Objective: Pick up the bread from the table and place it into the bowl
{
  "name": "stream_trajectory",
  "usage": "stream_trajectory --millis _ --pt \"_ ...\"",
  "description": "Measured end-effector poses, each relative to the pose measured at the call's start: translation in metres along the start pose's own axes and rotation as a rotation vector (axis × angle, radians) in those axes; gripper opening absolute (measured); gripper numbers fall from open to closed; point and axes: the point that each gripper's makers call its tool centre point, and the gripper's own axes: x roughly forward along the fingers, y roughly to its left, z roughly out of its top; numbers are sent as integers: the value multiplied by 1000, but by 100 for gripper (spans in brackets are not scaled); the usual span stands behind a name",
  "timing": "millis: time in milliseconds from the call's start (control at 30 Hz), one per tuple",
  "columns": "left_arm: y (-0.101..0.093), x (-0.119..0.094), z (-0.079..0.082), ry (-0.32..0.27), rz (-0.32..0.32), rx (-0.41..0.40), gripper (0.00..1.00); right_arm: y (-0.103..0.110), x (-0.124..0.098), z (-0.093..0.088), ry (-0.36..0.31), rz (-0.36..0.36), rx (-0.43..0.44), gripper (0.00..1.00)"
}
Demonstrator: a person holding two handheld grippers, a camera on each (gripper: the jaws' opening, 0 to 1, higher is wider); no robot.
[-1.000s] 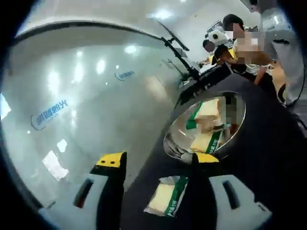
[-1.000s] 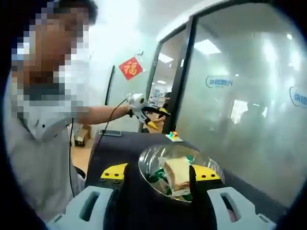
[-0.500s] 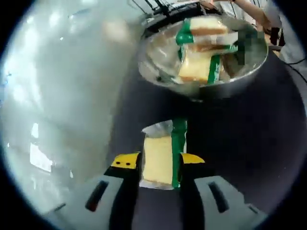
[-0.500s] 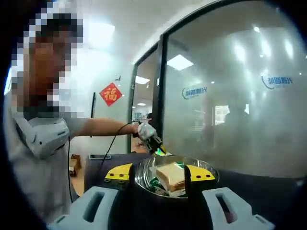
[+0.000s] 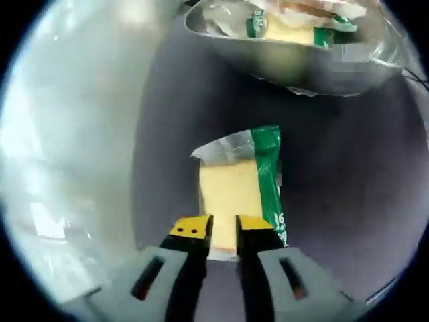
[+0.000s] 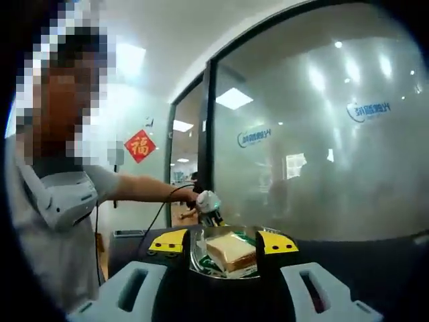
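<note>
A wrapped slice of bread (image 5: 234,191) in clear and green plastic lies on the dark table (image 5: 335,188), just short of the steel bowl (image 5: 315,67). My left gripper (image 5: 224,231) is shut on the packet's near end, its yellow-tipped jaws pinching the wrapper. The bowl holds other wrapped bread slices (image 5: 295,27). In the right gripper view, the bowl (image 6: 224,258) with a bread slice (image 6: 231,249) on top sits beyond my right gripper (image 6: 224,243), which stands open and holds nothing. The left gripper (image 6: 208,201) shows behind the bowl, held by a person's outstretched arm.
A frosted glass wall (image 5: 60,134) runs along the table's left edge and rises behind the table (image 6: 348,261) as the glass wall (image 6: 322,134) in the right gripper view. A person in a grey shirt (image 6: 60,221) stands at the left there. Bare dark tabletop lies right of the packet.
My left gripper has come down onto the bread packet and its jaws have shut on the near end. The right view has dropped lower and drawn back, so the bowl looks smaller.
</note>
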Motion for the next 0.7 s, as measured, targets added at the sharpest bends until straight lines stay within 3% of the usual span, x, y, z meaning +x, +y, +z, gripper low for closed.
stream_trajectory --millis 33,67,100,167,233,267,300,433,533,600,633,700 --pt "-3 0 4 1 -4 -5 20 -1 1 -3 3 -6 7 36" --pt "-4 3 5 -8 -42 -11 31 -3 2 -5 4 -12 13 36" --pt "-12 5 7 -3 -98 -33 52 -4 2 -7 3 -16 17 36" --pt "-14 4 10 -7 -110 -30 57 -6 3 -9 -5 -20 33 36" --pt "-28 7 16 -17 -153 -25 76 -9 3 -10 -18 -27 50 36" --pt "-37 9 17 -9 -190 -43 78 -11 3 -10 -26 -31 57 36" --pt "-39 11 17 0 -180 -42 79 -13 3 -10 -34 -36 67 36" --pt "-27 33 15 4 -234 -68 79 -21 2 -9 -61 -61 102 34" --pt "-31 35 7 15 -255 -79 76 -26 -2 -8 -81 -77 128 34" --pt "-30 40 2 26 -264 -88 76 -27 -4 -10 -80 -78 132 34" --pt "-16 50 -4 30 -273 -95 76 -26 -5 -12 -77 -78 131 34" --pt "-20 49 -7 41 -293 -118 76 -23 -6 -15 -69 -70 128 34"
